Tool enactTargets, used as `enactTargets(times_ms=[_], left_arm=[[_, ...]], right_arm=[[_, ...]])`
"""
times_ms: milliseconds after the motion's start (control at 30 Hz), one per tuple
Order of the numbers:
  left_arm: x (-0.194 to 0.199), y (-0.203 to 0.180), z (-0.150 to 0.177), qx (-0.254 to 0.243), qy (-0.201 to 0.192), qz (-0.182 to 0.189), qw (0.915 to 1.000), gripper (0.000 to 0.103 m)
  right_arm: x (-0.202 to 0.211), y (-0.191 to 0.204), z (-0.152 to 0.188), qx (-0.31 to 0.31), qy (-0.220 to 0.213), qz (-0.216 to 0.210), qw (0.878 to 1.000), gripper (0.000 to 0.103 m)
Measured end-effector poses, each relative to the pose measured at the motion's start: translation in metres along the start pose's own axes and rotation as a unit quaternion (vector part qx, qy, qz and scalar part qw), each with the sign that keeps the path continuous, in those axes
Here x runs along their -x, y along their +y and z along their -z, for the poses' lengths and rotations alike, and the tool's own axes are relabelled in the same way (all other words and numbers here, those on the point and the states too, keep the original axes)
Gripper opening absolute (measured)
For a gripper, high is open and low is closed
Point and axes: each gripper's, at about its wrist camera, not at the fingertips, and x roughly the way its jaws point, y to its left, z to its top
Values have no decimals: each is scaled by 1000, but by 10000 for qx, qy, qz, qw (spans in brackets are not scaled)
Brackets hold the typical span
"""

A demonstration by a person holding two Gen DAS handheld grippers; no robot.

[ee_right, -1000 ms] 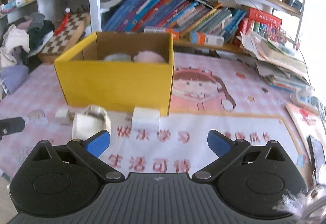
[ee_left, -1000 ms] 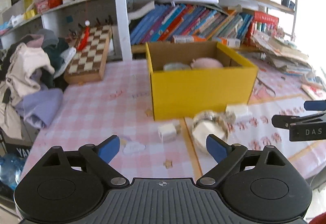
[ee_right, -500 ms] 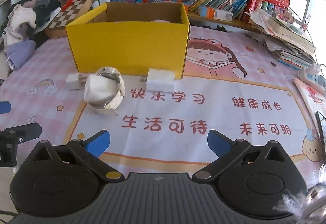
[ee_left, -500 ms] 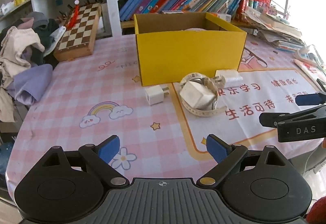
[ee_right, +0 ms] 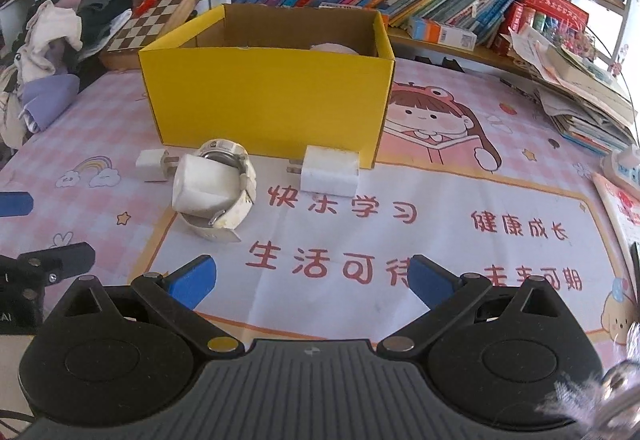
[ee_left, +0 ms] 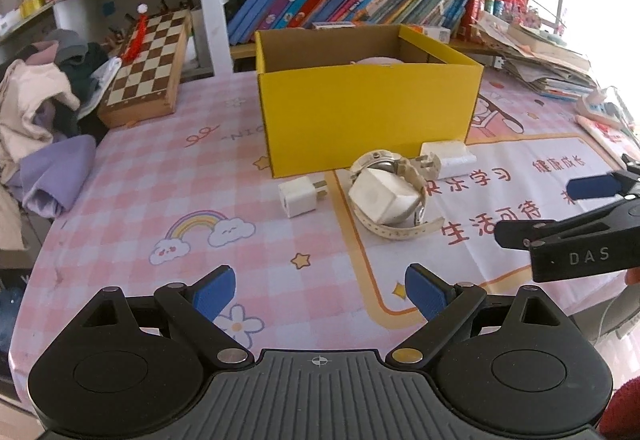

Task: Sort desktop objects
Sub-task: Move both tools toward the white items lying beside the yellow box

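An open yellow cardboard box (ee_left: 368,116) stood on the desk (ee_left: 160,192), toward its far edge, below the shelf of books (ee_left: 352,0). Inside it only the top of a pale pink rounded item (ee_left: 376,60) showed above the front wall; what it was could not be determined, and the rest of the interior was hidden. Three unsorted groups lay outside, close against the box's front wall: a small white plug charger (ee_left: 298,196) near its left corner, a white wristwatch (ee_left: 394,196) wrapped around a white block just beside it, and a larger white charger (ee_right: 329,170) near the right corner, touching the box or nearly so. The left gripper (ee_left: 320,294) hovered above the desk's near edge with its jaws wide and nothing between them. The right gripper (ee_right: 312,276) was likewise spread wide and empty, over the printed mat (ee_right: 440,240). A chessboard (ee_left: 150,60) and a heap of clothes (ee_left: 40,112) occupied the desk's far left corner.
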Motion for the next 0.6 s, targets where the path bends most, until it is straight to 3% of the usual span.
enactTargets(times_ms=[600], left_arm=[[-17, -9, -8, -190, -9, 115, 9998, 94]], right_arm=[[-14, -5, -17, 144, -98, -136, 9998, 101]])
